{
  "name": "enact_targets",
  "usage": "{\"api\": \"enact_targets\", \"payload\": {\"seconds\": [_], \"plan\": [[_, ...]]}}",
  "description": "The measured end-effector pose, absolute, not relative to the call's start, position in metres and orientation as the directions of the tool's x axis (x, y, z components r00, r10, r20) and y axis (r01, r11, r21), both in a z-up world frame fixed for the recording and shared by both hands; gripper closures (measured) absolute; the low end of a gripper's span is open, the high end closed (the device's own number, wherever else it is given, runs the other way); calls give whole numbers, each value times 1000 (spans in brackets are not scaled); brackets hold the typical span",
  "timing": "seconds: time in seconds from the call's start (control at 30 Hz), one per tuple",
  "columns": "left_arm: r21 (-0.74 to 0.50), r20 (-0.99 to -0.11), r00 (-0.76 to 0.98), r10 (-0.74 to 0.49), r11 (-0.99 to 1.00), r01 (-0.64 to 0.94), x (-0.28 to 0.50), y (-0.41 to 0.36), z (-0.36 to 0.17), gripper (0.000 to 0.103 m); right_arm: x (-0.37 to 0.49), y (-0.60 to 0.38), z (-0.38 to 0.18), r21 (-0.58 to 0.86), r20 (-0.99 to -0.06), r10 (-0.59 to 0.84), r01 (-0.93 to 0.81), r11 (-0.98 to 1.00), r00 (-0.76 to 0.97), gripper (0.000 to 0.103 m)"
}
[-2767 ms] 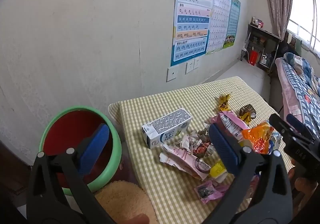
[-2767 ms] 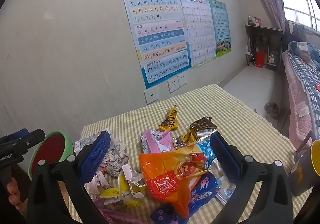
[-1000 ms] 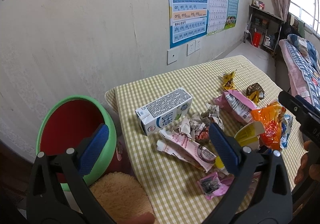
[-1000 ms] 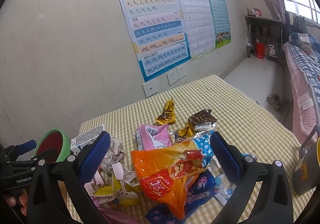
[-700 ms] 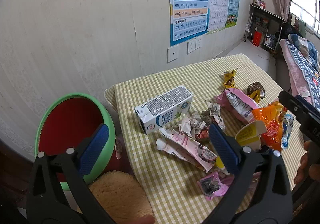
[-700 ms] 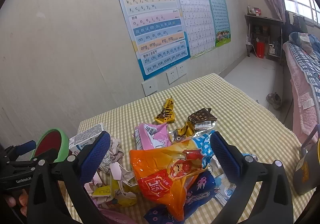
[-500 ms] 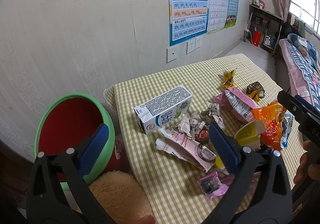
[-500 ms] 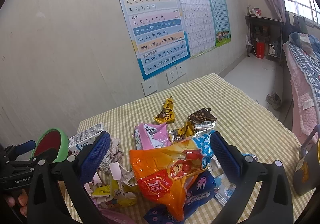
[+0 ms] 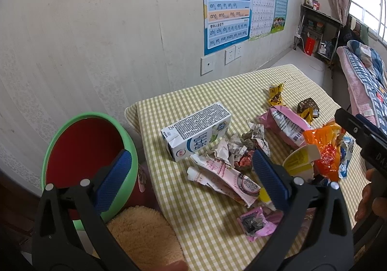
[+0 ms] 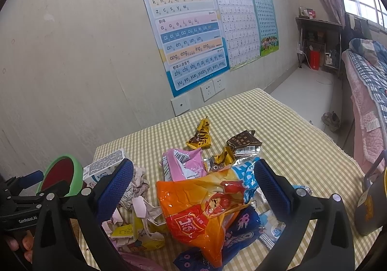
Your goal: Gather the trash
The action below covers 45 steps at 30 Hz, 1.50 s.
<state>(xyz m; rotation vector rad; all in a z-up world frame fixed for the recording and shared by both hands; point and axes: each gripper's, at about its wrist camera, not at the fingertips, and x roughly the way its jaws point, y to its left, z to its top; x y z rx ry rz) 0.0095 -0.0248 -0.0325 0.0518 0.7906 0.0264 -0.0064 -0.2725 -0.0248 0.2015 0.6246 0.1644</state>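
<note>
Trash lies heaped on a yellow checked table (image 9: 217,92): a white and blue milk carton (image 9: 197,131), crumpled paper (image 9: 239,147), a torn pink tube wrapper (image 9: 225,175), a pink bag (image 9: 285,125) and an orange snack bag (image 10: 203,213). A green bin with a red inside (image 9: 84,150) stands off the table's left end. My left gripper (image 9: 193,177) hovers open above the table's left edge, nothing between its pads. My right gripper (image 10: 193,186) hangs open over the orange bag, holding nothing. Yellow (image 10: 200,136) and brown (image 10: 243,142) wrappers lie farther back.
A fuzzy tan cushion (image 9: 142,237) sits below the bin. Posters (image 10: 186,29) and sockets hang on the wall behind the table. A grey mug (image 10: 372,205) stands at the right edge. A bed with checked bedding (image 10: 367,82) lies at the right, a shelf beyond it.
The left gripper has drifted slightly, so the carton and bin sit a little lower and nearer. The right gripper is almost unmoved. Both stay open.
</note>
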Motion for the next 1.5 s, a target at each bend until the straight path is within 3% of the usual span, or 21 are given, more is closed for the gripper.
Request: {"api": "enact_targets", "payload": {"seconds": [0.87, 1.17, 1.33, 1.5], "plan": [[90, -728, 683, 55, 996, 15, 16, -34, -38, 5, -6, -286, -22, 250, -552, 197, -64, 966, 810, 7], [46, -776, 629, -44, 991, 127, 37, -41, -59, 6, -6, -281, -24, 234, -569, 194, -69, 970, 799, 7], [33, -823, 564, -73, 984, 175, 52, -57, -82, 9, -6, -281, -25, 240, -572, 198, -68, 968, 796, 7], [2, -881, 465, -88, 982, 189, 64, -63, -109, 27, -4, -280, -25, 236, -575, 196, -68, 969, 794, 7]]}}
